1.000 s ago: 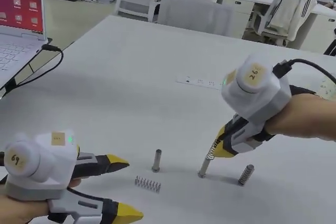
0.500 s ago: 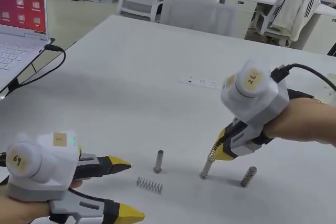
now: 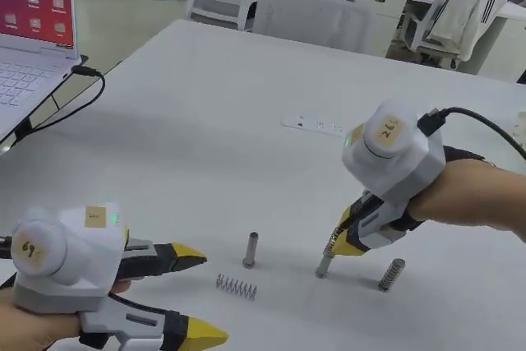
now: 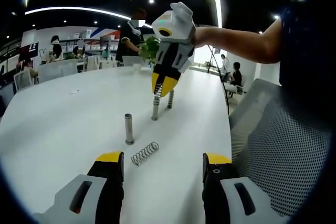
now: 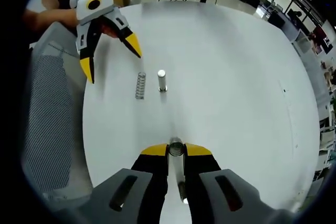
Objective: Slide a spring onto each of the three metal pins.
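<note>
Left gripper (image 3: 201,295): jaws spread wide and empty, hovering low at the near-left of the table (image 3: 205,121), just as it was a second ago.
Loose spring (image 3: 237,287): lying flat just off those yellow tips, untouched.
Bare pin (image 3: 250,250): upright just behind the loose spring, with nothing on it yet.
Middle pin (image 3: 324,266): here's the action! Less bare metal shows under the coils than a second ago, so the gripped spring (image 3: 331,242) looks to be riding down.
Right gripper (image 3: 345,240): jaws pinched narrow on that spring, angled down over the pin.
Right-hand pin (image 3: 392,274): already wearing its spring, standing free.
Meaning: I'd call it one done, one going on, one to go.
Right gripper view: looks end-on down the jaws and shows how tightly the tips close on the spring.
Left gripper view: from the side, it shows the coils under the tips and bare pin below them, so there's some way left to slide.
</note>
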`<action>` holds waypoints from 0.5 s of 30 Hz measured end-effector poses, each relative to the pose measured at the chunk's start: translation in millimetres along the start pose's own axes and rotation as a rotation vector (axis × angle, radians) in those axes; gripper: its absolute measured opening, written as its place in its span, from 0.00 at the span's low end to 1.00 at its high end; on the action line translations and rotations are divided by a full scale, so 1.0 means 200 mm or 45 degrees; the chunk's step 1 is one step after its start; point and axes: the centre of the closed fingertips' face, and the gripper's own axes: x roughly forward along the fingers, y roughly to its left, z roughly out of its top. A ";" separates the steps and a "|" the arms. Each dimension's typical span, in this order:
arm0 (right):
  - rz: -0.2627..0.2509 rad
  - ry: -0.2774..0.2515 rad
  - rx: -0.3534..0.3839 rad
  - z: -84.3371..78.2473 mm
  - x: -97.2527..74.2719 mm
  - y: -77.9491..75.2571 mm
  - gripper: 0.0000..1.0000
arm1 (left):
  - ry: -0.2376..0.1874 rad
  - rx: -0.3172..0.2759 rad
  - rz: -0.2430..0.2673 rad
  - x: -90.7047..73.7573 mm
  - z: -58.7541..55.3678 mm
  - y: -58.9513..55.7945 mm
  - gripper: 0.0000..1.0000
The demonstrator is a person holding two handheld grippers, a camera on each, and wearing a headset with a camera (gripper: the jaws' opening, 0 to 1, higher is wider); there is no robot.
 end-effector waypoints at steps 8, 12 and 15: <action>0.008 0.009 0.011 -0.02 0.05 0.01 0.08 | 0.003 0.001 -0.004 0.00 0.00 0.00 0.55; 0.008 0.013 0.010 -0.02 0.07 0.01 0.08 | -0.001 0.001 -0.003 0.01 0.01 0.00 0.55; 0.008 0.014 0.010 -0.02 0.08 0.01 0.08 | 0.000 0.001 -0.006 0.01 0.01 0.00 0.55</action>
